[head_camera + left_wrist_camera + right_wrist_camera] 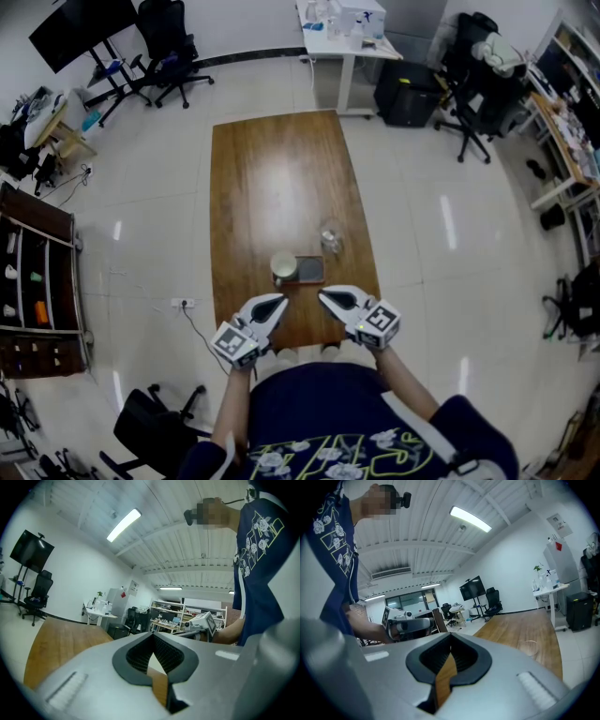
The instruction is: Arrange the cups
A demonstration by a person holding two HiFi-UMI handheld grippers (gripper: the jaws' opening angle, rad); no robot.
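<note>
A cream cup (pixel 282 267) stands near the front end of the long wooden table (pixel 272 178). Beside it on the right lies a dark square coaster (pixel 308 270). A clear glass cup (pixel 331 236) stands just behind the coaster, and it shows faintly in the right gripper view as the glass (pixel 529 647). My left gripper (pixel 279 301) hovers at the table's front edge, just before the cream cup, shut and empty. My right gripper (pixel 324 297) is beside it, before the coaster, also shut with nothing held. Both jaw pairs meet tip to tip in their own views: left gripper (pixel 151 640), right gripper (pixel 450 641).
Around the table are a white desk (pixel 347 28) at the back, office chairs (pixel 173 47), a TV stand at the back left, a dark shelf unit (pixel 37 281) on the left and cluttered desks on the right. A cable runs on the floor left of the table.
</note>
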